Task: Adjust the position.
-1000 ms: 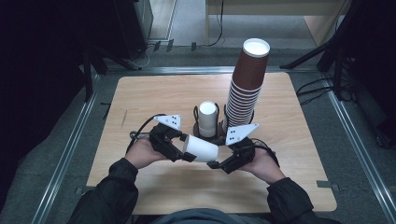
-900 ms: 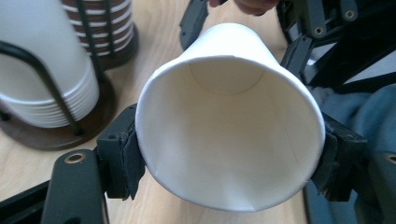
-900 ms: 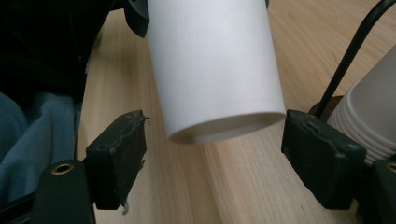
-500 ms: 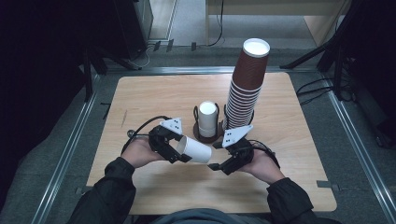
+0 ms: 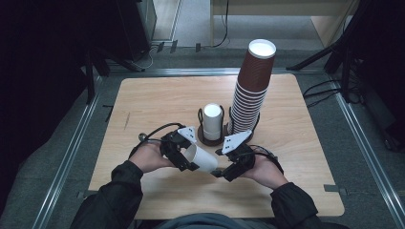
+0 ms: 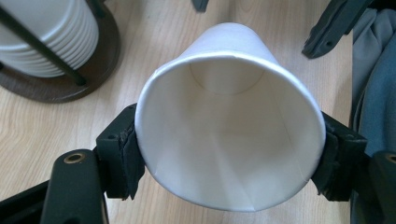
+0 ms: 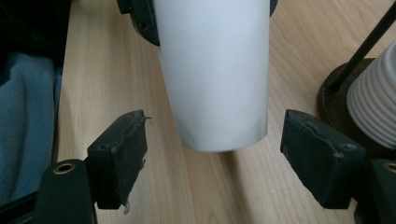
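Between the two hands, low over the desk (image 5: 157, 100), the left tongs (image 5: 184, 153) grip a white paper cup (image 5: 200, 159) by its rim end. In the left gripper view both pads (image 6: 125, 156) press the cup's mouth (image 6: 229, 135) from either side, open end facing the camera, base pointing away. The right tongs (image 5: 228, 167) stand open just at the cup's base; in the right gripper view the closed bottom (image 7: 219, 93) hangs between the spread pads (image 7: 122, 154) w/o touching either.

Judged step: a hand-over or a two-handed hold of a single cup, pulled free for stacking. Next move prob. calls for the right tongs to close gently on the base end, soft enough not to crush thin paper, before the left lets go.

Beyond the hands stands a short holder of white cups (image 5: 212, 121) on a round dark base, and beside it, to the right, a tall leaning stack of brown cups (image 5: 252, 86) in a wire rack.
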